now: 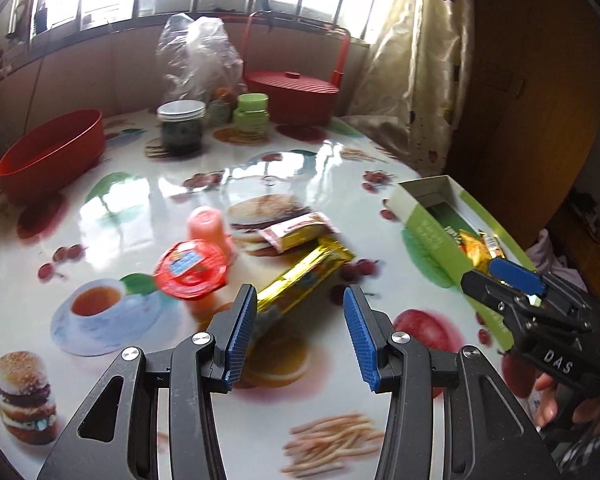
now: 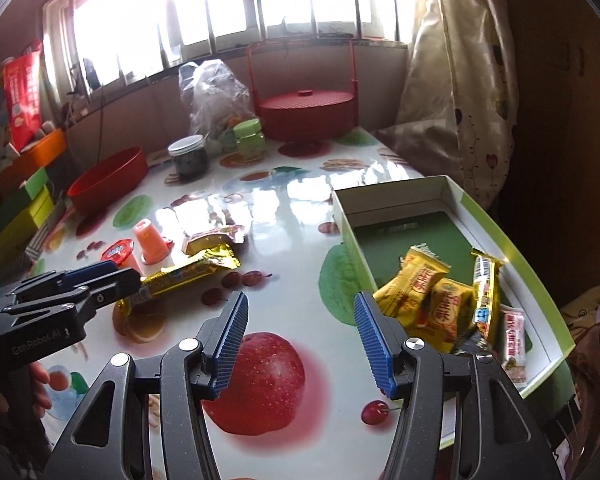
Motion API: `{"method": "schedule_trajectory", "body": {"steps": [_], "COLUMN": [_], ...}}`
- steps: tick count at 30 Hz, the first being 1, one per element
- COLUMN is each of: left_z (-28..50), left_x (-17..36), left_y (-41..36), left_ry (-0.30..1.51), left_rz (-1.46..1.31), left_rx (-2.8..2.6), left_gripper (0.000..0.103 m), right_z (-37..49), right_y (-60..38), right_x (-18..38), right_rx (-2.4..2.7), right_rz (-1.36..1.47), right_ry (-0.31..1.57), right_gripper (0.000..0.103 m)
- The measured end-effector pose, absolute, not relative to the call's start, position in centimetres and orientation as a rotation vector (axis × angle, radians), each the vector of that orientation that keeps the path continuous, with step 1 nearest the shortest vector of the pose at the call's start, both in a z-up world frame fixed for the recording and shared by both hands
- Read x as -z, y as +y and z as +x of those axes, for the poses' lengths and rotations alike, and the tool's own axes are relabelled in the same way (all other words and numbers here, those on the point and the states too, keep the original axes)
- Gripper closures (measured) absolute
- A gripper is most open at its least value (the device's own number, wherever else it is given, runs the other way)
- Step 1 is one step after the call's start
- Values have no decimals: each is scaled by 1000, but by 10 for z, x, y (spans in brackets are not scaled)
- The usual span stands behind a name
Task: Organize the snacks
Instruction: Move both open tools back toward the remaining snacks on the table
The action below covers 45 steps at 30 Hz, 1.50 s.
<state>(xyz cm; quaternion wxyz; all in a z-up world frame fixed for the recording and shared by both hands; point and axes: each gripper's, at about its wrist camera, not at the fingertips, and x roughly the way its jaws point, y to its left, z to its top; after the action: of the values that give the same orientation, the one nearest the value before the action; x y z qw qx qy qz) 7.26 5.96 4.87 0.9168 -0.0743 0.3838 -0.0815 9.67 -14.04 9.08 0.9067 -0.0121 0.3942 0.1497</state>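
Observation:
A long gold snack bar (image 1: 304, 276) lies on the printed table (image 1: 148, 200), its near end just past my left gripper (image 1: 300, 296), which is open with nothing between the pads. Behind it rests a pink-and-gold packet (image 1: 296, 232). To its left are a red-lidded jelly cup (image 1: 190, 268) and an upturned orange cup (image 1: 210, 228). My right gripper (image 2: 302, 304) hangs open and empty over the table beside the green box (image 2: 400, 196). The box holds yellow packets (image 2: 420, 280), a gold bar (image 2: 485, 292) and a pink-white packet (image 2: 514, 340). The right wrist view shows the left gripper (image 2: 120, 278) by the gold snack bar (image 2: 188, 276).
At the table's back stand a red bowl (image 1: 52, 152), a dark jar (image 1: 182, 128), green lidded pots (image 1: 252, 112), a crumpled plastic bag (image 1: 198, 52) and a red lidded basket with a tall handle (image 1: 296, 92). A curtain (image 1: 412, 72) hangs at the right, behind the box.

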Motion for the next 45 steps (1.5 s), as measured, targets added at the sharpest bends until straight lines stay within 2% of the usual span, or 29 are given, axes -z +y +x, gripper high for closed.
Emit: {"method": "schedule_trajectory", "body": {"steps": [8,29,32,45], "left_z": [61,50,49,58], "left_x": [-44,-32,-30,-27], "left_y": [88,143,145,139], "left_ry": [777,773,774,792], "left_rz": [-202,-294,-304,-307], "left_rx": [130,53,52,85], "left_gripper": [56,56,56,56], "right_z": [111,169,175,155], "right_y": [-112,-46,-38,-26], "right_x": [-82,-43,-37,-39], "right_rx": [-374,-383,-360,-352], "right_rz": [-38,160,147,-112], "right_ry": [853,1054,1071,1033], "right_gripper": [48,46,42,40]}}
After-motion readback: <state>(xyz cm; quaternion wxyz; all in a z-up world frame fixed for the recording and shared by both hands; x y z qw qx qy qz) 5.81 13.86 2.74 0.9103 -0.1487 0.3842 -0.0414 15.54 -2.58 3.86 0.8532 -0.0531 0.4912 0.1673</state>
